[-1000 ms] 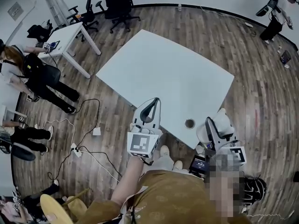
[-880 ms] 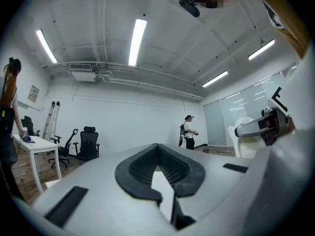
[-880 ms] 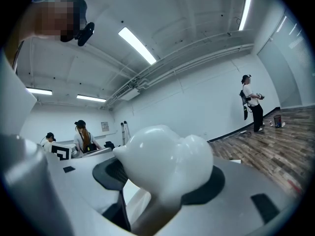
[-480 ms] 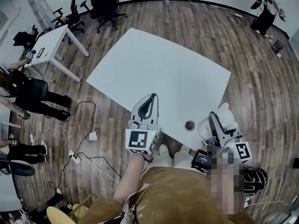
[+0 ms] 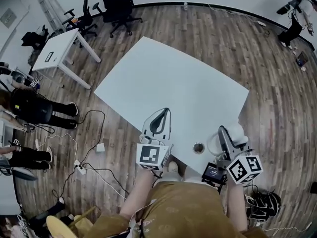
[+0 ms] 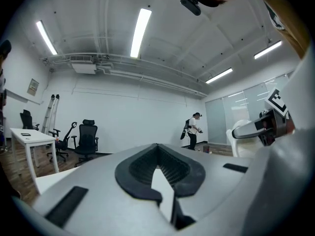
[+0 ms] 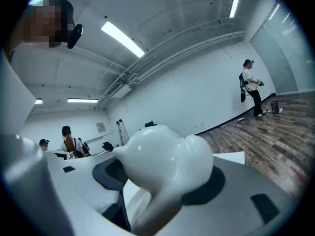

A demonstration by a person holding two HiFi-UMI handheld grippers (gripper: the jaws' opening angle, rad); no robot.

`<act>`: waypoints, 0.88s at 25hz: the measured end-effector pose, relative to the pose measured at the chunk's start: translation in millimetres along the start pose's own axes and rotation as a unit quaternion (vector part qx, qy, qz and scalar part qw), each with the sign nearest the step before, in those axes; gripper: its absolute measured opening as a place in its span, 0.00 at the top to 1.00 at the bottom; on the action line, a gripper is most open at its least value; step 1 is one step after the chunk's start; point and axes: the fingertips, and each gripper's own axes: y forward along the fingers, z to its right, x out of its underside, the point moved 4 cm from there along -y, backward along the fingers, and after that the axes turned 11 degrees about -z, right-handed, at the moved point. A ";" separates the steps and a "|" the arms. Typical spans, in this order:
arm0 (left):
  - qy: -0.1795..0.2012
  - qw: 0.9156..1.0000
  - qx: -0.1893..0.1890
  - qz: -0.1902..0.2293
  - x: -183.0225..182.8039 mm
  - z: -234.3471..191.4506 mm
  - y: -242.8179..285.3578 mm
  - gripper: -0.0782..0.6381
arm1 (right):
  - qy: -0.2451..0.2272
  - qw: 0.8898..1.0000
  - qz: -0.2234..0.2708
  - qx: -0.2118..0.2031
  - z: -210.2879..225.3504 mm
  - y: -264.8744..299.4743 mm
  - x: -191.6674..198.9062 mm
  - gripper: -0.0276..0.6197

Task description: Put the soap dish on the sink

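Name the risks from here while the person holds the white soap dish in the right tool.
1. The soap dish is glossy and rounded, and the right tool pinches only its lower part: it may slip or swivel.
2. Cables trail over the floor close by: a trip could drop it.
3. It hangs near the table's edge and could knock against it.

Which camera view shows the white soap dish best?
The right gripper view: the glossy white soap dish fills the frame's middle, clamped in the right gripper. The head view shows it small, near the table edge; the left gripper view catches only a small part at its right side.
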 end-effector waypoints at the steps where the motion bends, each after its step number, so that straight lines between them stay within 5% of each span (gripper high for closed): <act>1: 0.003 1.000 -0.002 -0.002 0.4 3.4 5.2 0.88 | 0.002 1.000 0.000 -0.008 3.8 4.8 -1.4 0.49; 13: 0.028 0.998 -0.044 -0.029 -1.9 23.7 54.3 0.88 | -0.001 0.998 -0.047 -0.043 57.4 67.7 -8.3 0.49; 22: 0.004 0.998 -0.041 -0.043 20.0 -2.4 76.3 0.88 | 0.013 0.995 -0.078 -0.055 54.5 118.0 15.4 0.49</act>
